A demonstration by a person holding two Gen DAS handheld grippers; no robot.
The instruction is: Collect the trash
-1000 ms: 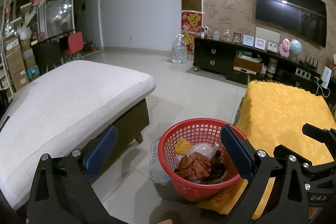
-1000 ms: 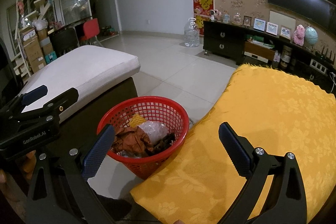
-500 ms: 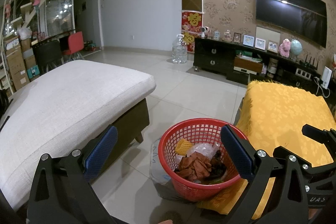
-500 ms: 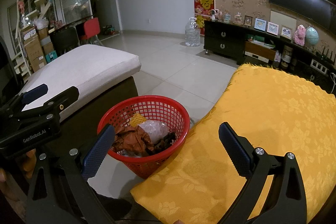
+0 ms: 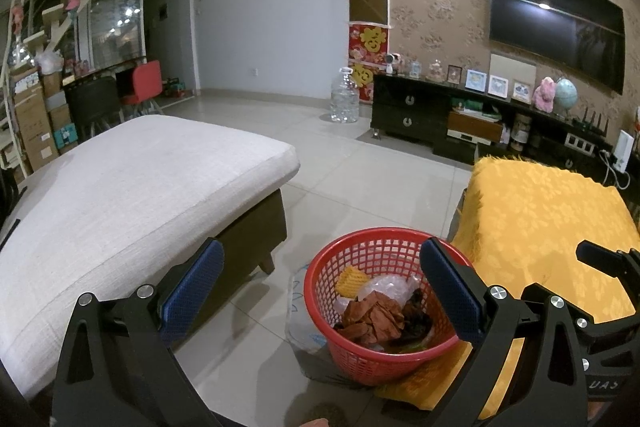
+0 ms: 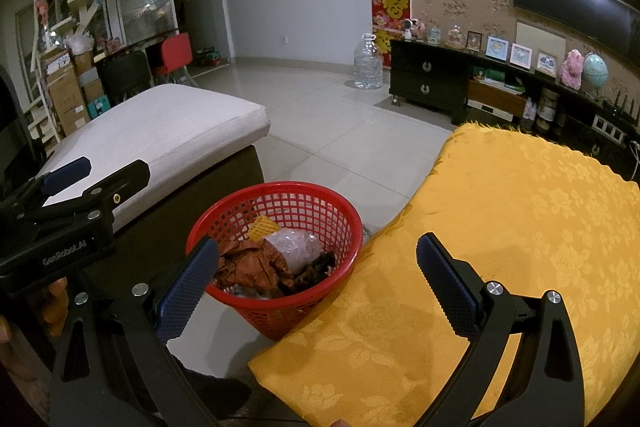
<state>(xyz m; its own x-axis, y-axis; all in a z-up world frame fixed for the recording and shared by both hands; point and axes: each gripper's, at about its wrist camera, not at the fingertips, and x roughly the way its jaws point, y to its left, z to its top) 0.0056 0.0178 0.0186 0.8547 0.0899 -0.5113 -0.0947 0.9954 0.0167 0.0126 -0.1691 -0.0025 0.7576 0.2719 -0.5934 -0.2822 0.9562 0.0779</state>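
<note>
A red mesh basket (image 5: 352, 255) (image 6: 304, 195) stands on the tiled floor between a sofa and a yellow-covered table. It holds crumpled brown paper (image 5: 374, 317) (image 6: 256, 265), clear plastic wrap (image 6: 294, 243) and a yellow foam piece (image 5: 349, 277). My left gripper (image 5: 320, 291) hovers open just above and in front of the basket, nothing between its blue pads. To the basket's right, my right gripper (image 6: 316, 279) stands open and empty over the edge of the yellow cloth. The left gripper's body (image 6: 68, 223) shows at the left of the right wrist view.
A grey-cushioned sofa (image 5: 120, 195) fills the left. The table under a yellow cloth (image 6: 520, 227) is on the right. A dark TV cabinet (image 5: 460, 119) with small items lines the far wall, a water jug (image 5: 344, 103) beside it. Open tiled floor (image 5: 360, 163) lies beyond the basket.
</note>
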